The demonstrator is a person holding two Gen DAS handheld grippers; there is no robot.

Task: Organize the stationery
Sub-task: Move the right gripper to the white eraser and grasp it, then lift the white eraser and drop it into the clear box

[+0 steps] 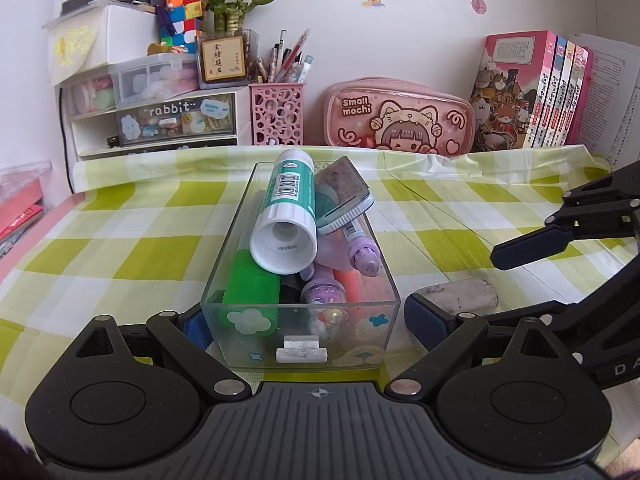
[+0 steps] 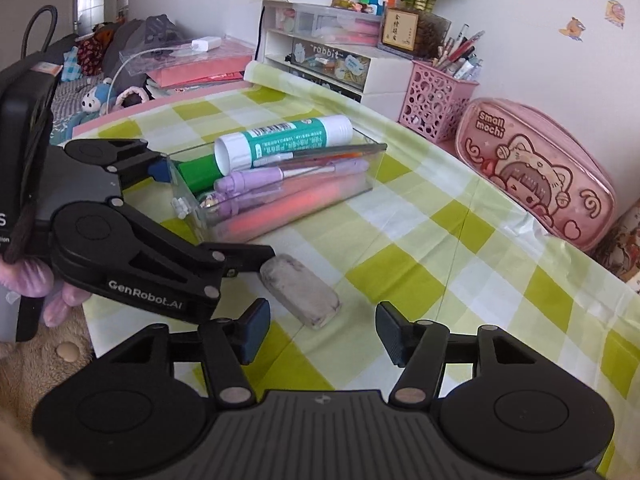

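Observation:
A clear plastic box (image 1: 394,300) stands on the green checked tablecloth, packed with a teal glue stick (image 1: 290,204), a green marker (image 1: 250,292), purple pens and other stationery. My left gripper (image 1: 308,326) straddles the box's near end. Its left pad lies against the wall, and a narrow gap shows at the right pad. A worn grey eraser (image 2: 300,292) lies flat on the cloth to the right of the box, touching the left gripper's right fingertip. My right gripper (image 2: 322,330) hangs open just short of the eraser, nothing between its pads. One of its fingers (image 1: 532,242) shows in the left wrist view.
Along the wall stand a white drawer unit (image 1: 160,120), a pink pen holder (image 1: 276,114), a pink pencil case (image 1: 400,120) and books (image 1: 532,96). A hand (image 2: 56,304) grips the left gripper's handle. The table's pink edge (image 2: 132,110) runs at the left.

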